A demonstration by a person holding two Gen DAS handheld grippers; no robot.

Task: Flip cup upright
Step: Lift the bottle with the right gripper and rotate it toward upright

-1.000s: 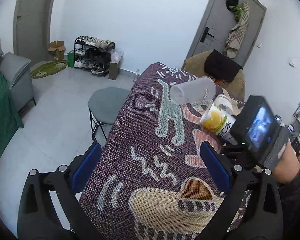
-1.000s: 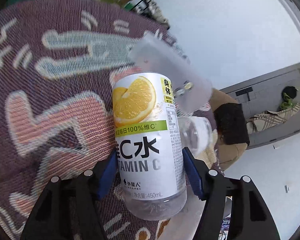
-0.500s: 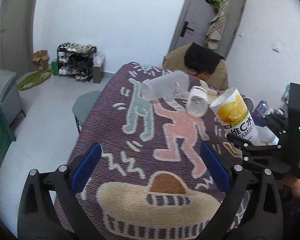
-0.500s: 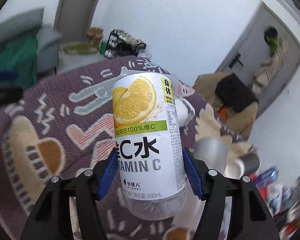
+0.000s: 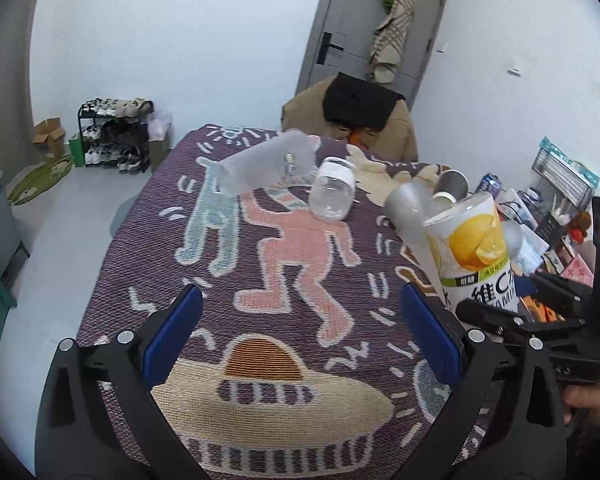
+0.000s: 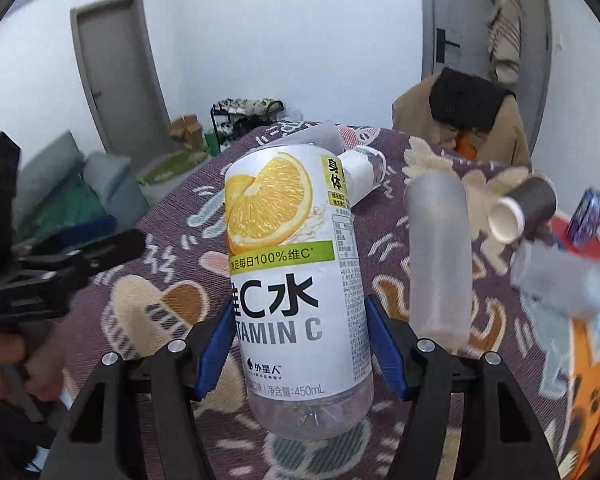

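The lemon-label plastic cup (image 6: 296, 280) is clamped between the blue pads of my right gripper (image 6: 300, 332). In the left wrist view the same cup (image 5: 476, 256) stands close to upright at the right, label right way up and leaning slightly. The right gripper (image 5: 496, 312) holds its lower part. I cannot tell whether its base touches the cloth. My left gripper (image 5: 300, 332) hangs open over the patterned tablecloth (image 5: 260, 280), nothing between its fingers.
Other cups lie on their sides: a frosted one (image 5: 266, 168), a clear jar (image 5: 332, 194), a grey frosted tumbler (image 6: 440, 256) and a dark paper cup (image 6: 524, 208). Clutter crowds the right edge (image 5: 560, 208). A coat-draped chair (image 5: 360, 120) stands behind.
My right gripper has swung the lemon-label cup from lying tilted toward the far cups to near upright at the right. The left gripper has drawn back and stays open.
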